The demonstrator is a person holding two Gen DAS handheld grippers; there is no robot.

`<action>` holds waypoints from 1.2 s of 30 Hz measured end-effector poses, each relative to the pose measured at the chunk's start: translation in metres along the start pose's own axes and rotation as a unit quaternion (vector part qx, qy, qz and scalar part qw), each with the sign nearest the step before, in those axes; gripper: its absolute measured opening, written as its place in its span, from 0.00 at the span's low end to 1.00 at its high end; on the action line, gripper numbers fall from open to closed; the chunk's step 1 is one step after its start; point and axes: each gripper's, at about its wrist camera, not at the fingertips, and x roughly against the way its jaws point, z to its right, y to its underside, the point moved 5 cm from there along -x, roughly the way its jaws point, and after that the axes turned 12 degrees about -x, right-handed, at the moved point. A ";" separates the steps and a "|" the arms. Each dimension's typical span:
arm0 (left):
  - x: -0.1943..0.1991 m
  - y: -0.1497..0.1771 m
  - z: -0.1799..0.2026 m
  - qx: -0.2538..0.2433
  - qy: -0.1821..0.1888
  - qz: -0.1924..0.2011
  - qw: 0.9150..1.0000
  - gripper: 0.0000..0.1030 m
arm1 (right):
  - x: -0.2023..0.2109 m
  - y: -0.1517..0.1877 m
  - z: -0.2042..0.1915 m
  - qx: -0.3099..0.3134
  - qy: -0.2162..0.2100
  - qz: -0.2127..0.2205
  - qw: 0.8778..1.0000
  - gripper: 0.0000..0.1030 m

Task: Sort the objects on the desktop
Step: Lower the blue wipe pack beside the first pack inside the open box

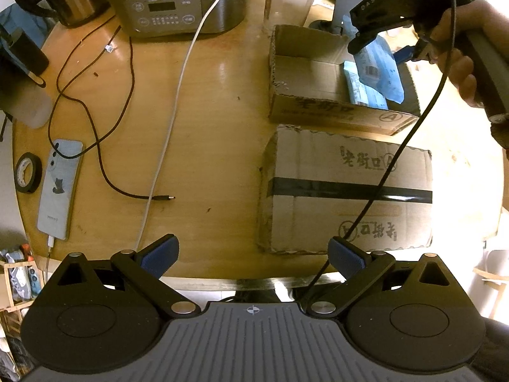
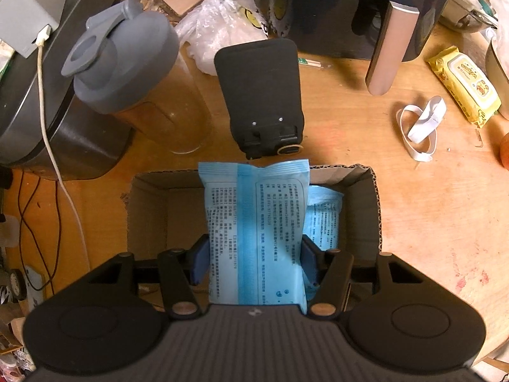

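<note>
Pale-blue, soft plastic packet printed with dense text [image 2: 256, 232] — pinched across its width between the blue pads of the right gripper [image 2: 254, 259], hanging lengthwise over the open, shallow brown cardboard box [image 2: 375, 210]. Held pointing steeply down, presumably so the packet can go straight in without catching the torn rim. Gripped near the lower half, leaving the far end free to lead into the box.

Inside the box, toward 3 o'clock of the held packet, a second blue packet of the same print [image 2: 324, 219] already lying flat — likely the reason this box serves as the bin for this kind of item. Bare floor at the 9 o'clock side of the box, room enough for the one in hand.

At 12 o'clock beyond the box: a black flat stand with a hinge [image 2: 259, 95]; at 10 o'clock a clear jug with a grey lid [image 2: 127, 63].

In the left wrist view, left gripper [image 1: 253, 256] spread wide, nothing between its fingers [image 1: 160, 256], poised above the round wooden table [image 1: 206, 111], apparently just waiting clear of the work. At its 1 o'clock, a closed cardboard carton sealed with black tape [image 1: 346, 191]; at 9 o'clock a light-blue phone lying on the table [image 1: 60, 187], plugged into a white cable [image 1: 178, 102].
</note>
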 end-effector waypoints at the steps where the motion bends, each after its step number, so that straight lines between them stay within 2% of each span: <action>1: 0.000 0.000 0.000 0.000 0.000 0.000 1.000 1.00 | 0.000 0.000 -0.001 0.000 0.000 0.000 1.000 0.54; 36: -0.003 0.000 -0.015 0.014 0.003 -0.001 1.000 1.00 | -0.014 0.007 -0.044 0.002 0.003 0.000 1.000 0.54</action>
